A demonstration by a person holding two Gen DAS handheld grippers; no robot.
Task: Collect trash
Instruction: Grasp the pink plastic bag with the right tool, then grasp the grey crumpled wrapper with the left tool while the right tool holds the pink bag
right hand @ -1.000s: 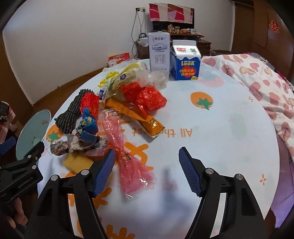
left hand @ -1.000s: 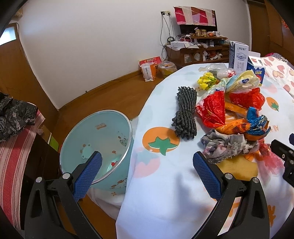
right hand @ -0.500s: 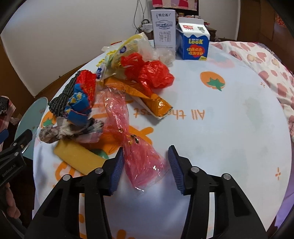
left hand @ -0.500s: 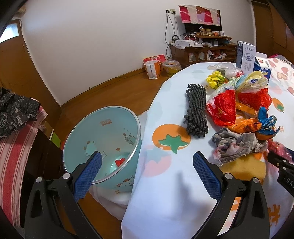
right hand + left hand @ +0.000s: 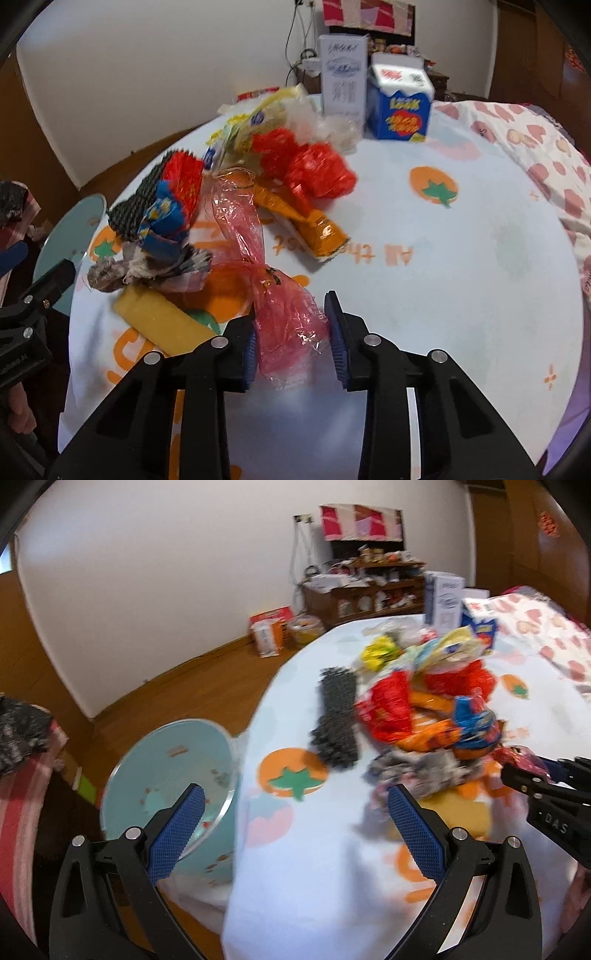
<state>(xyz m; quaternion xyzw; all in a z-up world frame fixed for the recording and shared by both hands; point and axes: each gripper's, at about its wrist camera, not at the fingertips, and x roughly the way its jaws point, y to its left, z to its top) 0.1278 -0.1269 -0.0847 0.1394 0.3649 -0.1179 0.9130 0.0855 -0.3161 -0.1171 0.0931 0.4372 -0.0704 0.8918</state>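
Pink plastic bag (image 5: pixel 284 325) — translucent, crinkled, knotted mid-length — on the table

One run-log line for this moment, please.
right gripper: jaws just closing around pink plastic bag | left gripper: open, empty | bin: beside table

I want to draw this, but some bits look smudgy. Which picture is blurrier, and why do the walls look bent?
Left wrist view: smeared all over, even the round light-blue plastic bin. Right wrist view: sharper, the crinkly pink plastic bag is crisp. Both: the fisheye lens curves the walls.
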